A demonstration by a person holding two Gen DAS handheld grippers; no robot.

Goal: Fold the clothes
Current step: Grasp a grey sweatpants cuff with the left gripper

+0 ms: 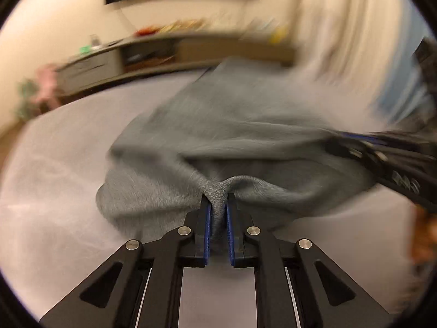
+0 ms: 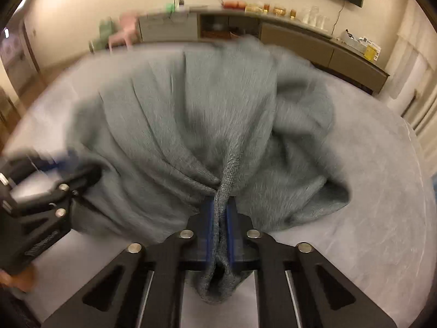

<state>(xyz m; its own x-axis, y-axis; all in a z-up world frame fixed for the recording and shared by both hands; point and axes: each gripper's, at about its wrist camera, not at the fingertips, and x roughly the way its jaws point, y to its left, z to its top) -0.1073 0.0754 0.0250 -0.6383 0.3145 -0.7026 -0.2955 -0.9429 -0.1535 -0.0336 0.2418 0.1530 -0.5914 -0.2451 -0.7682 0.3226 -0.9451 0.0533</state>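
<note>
A grey-green knit garment [image 1: 232,125] lies bunched on a pale grey bed sheet [image 1: 54,177]. My left gripper [image 1: 217,205] is shut on a pinched fold of its near edge, the blue pads pressing the cloth from both sides. In the right wrist view the same garment [image 2: 191,114] spreads away from me, and my right gripper [image 2: 220,207] is shut on another twisted fold, with a loop of cloth hanging behind the pads. The right gripper [image 1: 382,161] shows blurred at the right of the left wrist view. The left gripper [image 2: 49,191] shows at the left of the right wrist view.
The sheet [image 2: 368,205] stretches around the garment on all sides. A long low cabinet [image 2: 273,32] with jars and boxes on top runs along the far wall. A pink chair [image 2: 123,31] stands beside it. Pale curtains [image 1: 341,27] hang at the right.
</note>
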